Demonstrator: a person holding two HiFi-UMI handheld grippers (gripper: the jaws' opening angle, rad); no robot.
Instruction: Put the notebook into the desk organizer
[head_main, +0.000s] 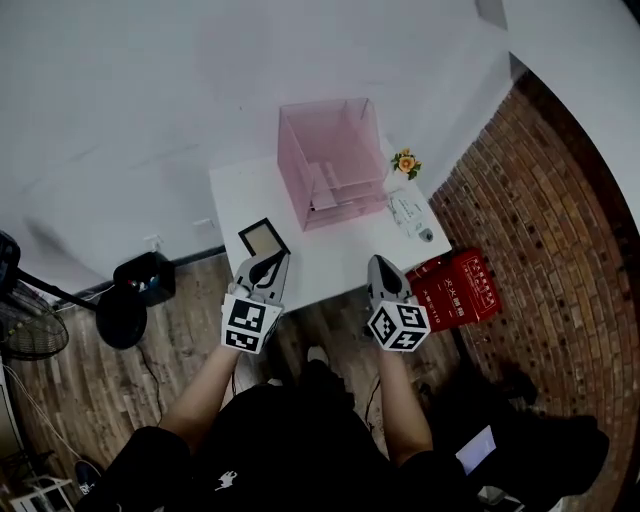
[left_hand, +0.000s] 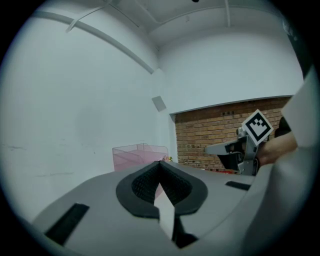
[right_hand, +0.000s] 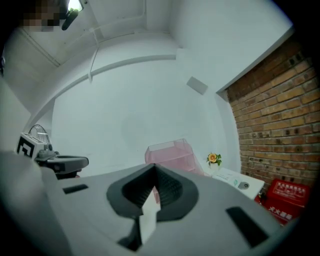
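Observation:
The pink see-through desk organizer (head_main: 335, 165) stands at the back of the small white table (head_main: 330, 255). The notebook (head_main: 263, 240), tan with a black border, lies flat near the table's front left corner. My left gripper (head_main: 268, 262) hovers just in front of the notebook, over the table's front edge. Its jaws are shut and empty. My right gripper (head_main: 381, 262) is held level beside it at the table's front right, also shut and empty. The organizer (left_hand: 137, 155) shows ahead in the left gripper view past the closed jaws (left_hand: 160, 162). In the right gripper view the organizer (right_hand: 170, 152) sits beyond my right gripper (right_hand: 154, 166).
A small potted flower (head_main: 406, 163) and a white device (head_main: 410, 215) sit on the table's right side. A red box (head_main: 455, 288) stands on the floor by the brick wall (head_main: 540, 220). A black stool (head_main: 140, 285) and a fan (head_main: 30, 330) are on the left.

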